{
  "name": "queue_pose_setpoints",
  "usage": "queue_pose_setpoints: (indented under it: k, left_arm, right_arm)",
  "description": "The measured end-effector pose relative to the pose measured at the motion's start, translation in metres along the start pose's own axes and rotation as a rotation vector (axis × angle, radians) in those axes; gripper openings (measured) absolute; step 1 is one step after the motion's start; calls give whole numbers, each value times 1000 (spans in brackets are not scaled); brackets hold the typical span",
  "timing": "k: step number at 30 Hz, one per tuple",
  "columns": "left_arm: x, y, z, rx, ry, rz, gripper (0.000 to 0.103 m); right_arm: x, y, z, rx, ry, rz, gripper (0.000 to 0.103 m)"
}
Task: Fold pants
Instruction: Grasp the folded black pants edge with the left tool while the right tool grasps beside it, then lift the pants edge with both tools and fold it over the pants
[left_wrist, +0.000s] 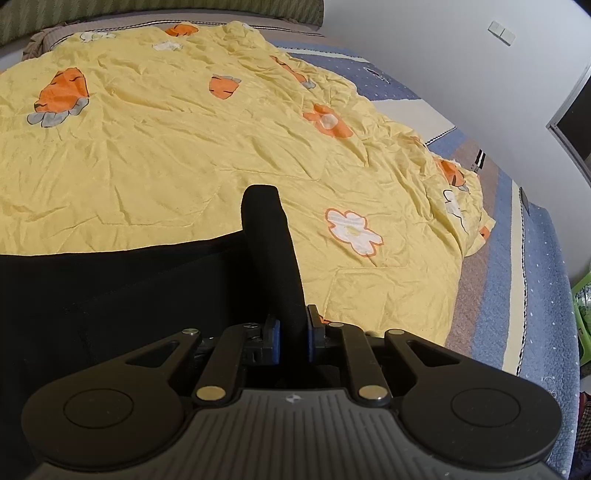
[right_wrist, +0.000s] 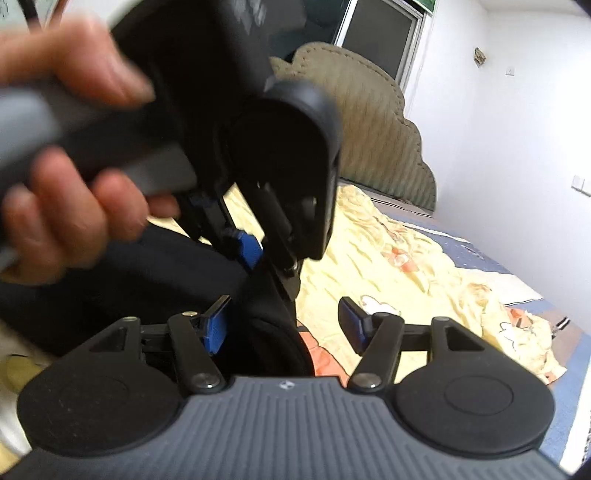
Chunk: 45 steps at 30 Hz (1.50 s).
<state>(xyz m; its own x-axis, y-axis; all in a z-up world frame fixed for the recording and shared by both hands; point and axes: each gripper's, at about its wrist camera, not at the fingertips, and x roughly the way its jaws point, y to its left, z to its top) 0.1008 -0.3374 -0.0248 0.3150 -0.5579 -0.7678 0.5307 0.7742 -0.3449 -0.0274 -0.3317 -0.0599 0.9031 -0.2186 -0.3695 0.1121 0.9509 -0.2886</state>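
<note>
The black pants (left_wrist: 110, 295) lie across the near left of a yellow quilt (left_wrist: 184, 147) on the bed. My left gripper (left_wrist: 291, 332) is shut on a fold of the pants (left_wrist: 266, 236) that stands up between its blue pads. In the right wrist view my right gripper (right_wrist: 284, 325) is open, its blue pads (right_wrist: 216, 325) spread wide on either side of black pants cloth (right_wrist: 273, 347). The left gripper's body (right_wrist: 280, 155) and the hand holding it (right_wrist: 70, 184) fill the upper left there, just in front of my right gripper.
The yellow quilt with orange carrot and flower prints covers most of the bed over a blue and brown sheet (left_wrist: 517, 266). A padded headboard (right_wrist: 369, 129) stands at the far end. White walls (left_wrist: 443, 55) and a window (right_wrist: 380, 37) surround the bed.
</note>
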Motion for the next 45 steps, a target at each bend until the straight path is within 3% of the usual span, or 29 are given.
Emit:
queue_pose_setpoints:
  k: [2, 3, 6, 11, 15, 16, 18, 25, 35, 45]
  left_arm:
    - [2, 4, 0, -4, 14, -12, 13]
    - [3, 6, 1, -13, 20, -19, 13]
    - [3, 18, 7, -80, 38, -76, 14]
    - [9, 34, 15, -149, 66, -82, 29]
    - [5, 43, 17, -152, 37, -57, 29]
    - [2, 44, 16, -145, 28, -48, 27]
    - [-9, 48, 14, -136, 8, -53, 14]
    - [-73, 74, 3, -88, -127, -7, 12]
    - [-156, 165, -28, -194, -197, 32, 12]
    - [-206, 249, -63, -293, -241, 118, 12]
  right_arm:
    - [11, 6, -5, -24, 33, -19, 37]
    - [12, 6, -6, -13, 43, -5, 20]
    - [12, 8, -7, -15, 43, 2, 14]
    - [0, 27, -5, -142, -10, -12, 13]
    - [-11, 33, -2, -213, -57, -6, 13]
    - [-12, 36, -2, -231, -65, -6, 13]
    - [-15, 40, 0, -256, -77, 3, 13]
    - [-32, 52, 12, -290, -153, 54, 13]
    - [-67, 106, 46, -360, -302, 232, 13]
    - [-89, 180, 69, -403, -337, 412, 13]
